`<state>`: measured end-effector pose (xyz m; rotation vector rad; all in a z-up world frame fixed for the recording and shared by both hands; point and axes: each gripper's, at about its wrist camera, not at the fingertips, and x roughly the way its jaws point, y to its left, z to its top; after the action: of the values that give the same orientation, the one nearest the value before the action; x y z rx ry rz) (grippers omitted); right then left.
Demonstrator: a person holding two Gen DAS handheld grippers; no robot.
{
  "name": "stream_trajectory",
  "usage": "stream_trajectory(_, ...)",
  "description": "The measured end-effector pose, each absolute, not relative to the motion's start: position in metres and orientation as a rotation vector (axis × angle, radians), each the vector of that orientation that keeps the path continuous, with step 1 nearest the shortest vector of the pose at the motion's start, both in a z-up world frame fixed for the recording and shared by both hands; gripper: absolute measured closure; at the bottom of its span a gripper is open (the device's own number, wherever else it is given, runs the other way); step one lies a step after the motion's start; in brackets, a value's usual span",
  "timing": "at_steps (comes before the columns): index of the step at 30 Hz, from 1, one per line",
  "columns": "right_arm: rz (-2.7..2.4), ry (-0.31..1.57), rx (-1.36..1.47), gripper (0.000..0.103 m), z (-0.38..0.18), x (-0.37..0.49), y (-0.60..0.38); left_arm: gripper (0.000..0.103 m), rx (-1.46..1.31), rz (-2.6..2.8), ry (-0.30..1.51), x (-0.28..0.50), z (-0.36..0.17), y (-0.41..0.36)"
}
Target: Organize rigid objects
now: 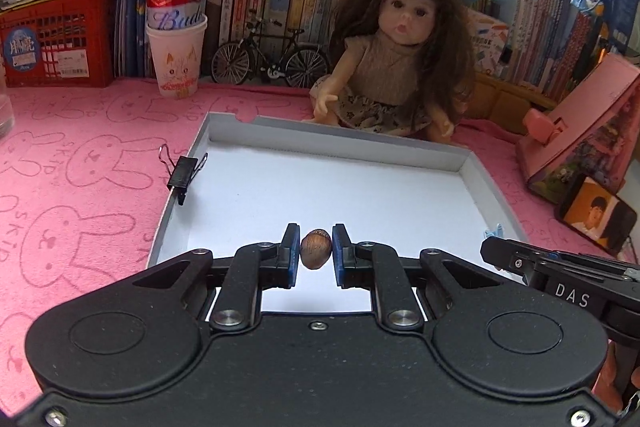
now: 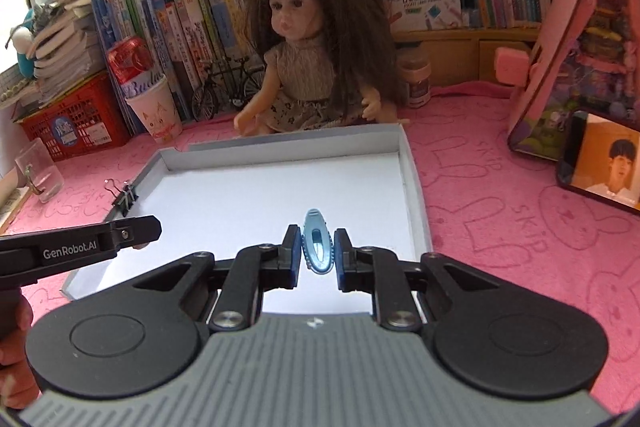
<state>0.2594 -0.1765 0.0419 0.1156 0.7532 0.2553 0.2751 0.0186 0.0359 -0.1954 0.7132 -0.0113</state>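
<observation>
A shallow grey box lid (image 1: 340, 141) with a white floor lies on the pink cloth; it also shows in the right wrist view (image 2: 412, 187). My left gripper (image 1: 316, 247) is shut on a small brown nut (image 1: 316, 249) and holds it over the lid's near part. My right gripper (image 2: 317, 247) is shut on a light blue hair clip (image 2: 317, 245) and holds it over the lid's near right part. The clip's tip shows in the left wrist view (image 1: 493, 231). A black binder clip (image 1: 184, 173) sits on the lid's left wall, also in the right wrist view (image 2: 126, 199).
A doll (image 1: 394, 59) sits just behind the lid. A paper cup with a red can (image 1: 176, 27), a model bicycle (image 1: 270, 57), a red crate (image 1: 56, 39) and books line the back. A pink toy house (image 1: 588, 131) and a phone (image 1: 598, 221) stand right. A clear glass (image 2: 40, 171) stands left.
</observation>
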Motion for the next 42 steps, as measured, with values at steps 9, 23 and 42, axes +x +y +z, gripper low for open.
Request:
stream_trajectory(9, 0.228, 0.811, 0.110, 0.082, 0.024, 0.276, -0.171, 0.087, -0.140, 0.031, 0.750, 0.292, 0.015, 0.010)
stream_trajectory(23, 0.230, 0.834, 0.096, 0.082, 0.016, 0.276, -0.168, 0.087, -0.121, 0.042, 0.765, 0.295, 0.007, 0.006)
stream_trajectory(42, 0.256, 0.771, 0.101, 0.045, 0.030, 0.262, -0.172, 0.054, -0.104, 0.022, 0.730, 0.278, 0.021, 0.002)
